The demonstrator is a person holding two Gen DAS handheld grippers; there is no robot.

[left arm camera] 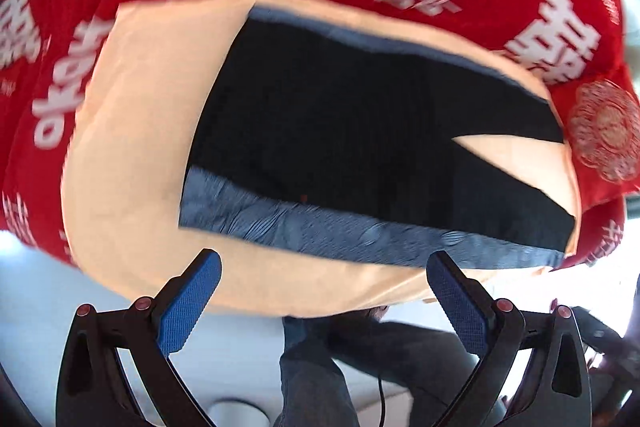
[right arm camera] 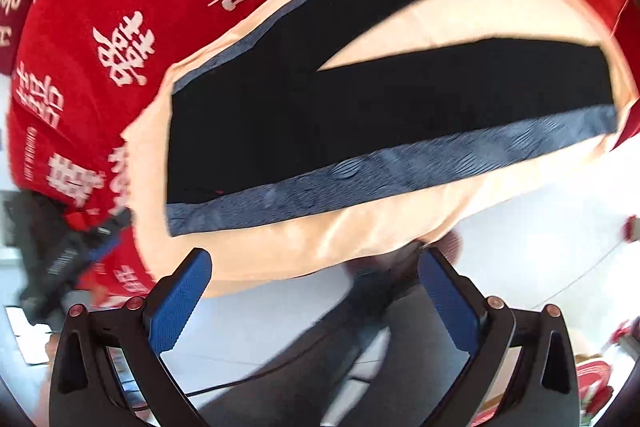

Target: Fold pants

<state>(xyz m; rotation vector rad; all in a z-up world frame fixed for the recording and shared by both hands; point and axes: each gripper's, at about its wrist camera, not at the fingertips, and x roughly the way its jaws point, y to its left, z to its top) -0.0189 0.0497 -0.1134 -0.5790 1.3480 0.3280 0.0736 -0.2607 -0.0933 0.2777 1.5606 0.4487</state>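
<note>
The dark navy cloth pants with blue side stripes point(left arm camera: 360, 131) lie flat, legs splayed, on a peach cloth point(left arm camera: 132, 131). Left gripper point(left arm camera: 324, 301) and right gripper point(right arm camera: 314, 297) hover released, empty; grasp the near striped edge evenly.

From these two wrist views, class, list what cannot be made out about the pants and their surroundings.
- Left wrist view: the pants leg ends, cut off at the peach cloth edge on the right.
- Both views: white characters on the red cloth, smeared by motion blur.
- Right wrist view: dark object at left, blurred and partly behind the red cloth.
</note>
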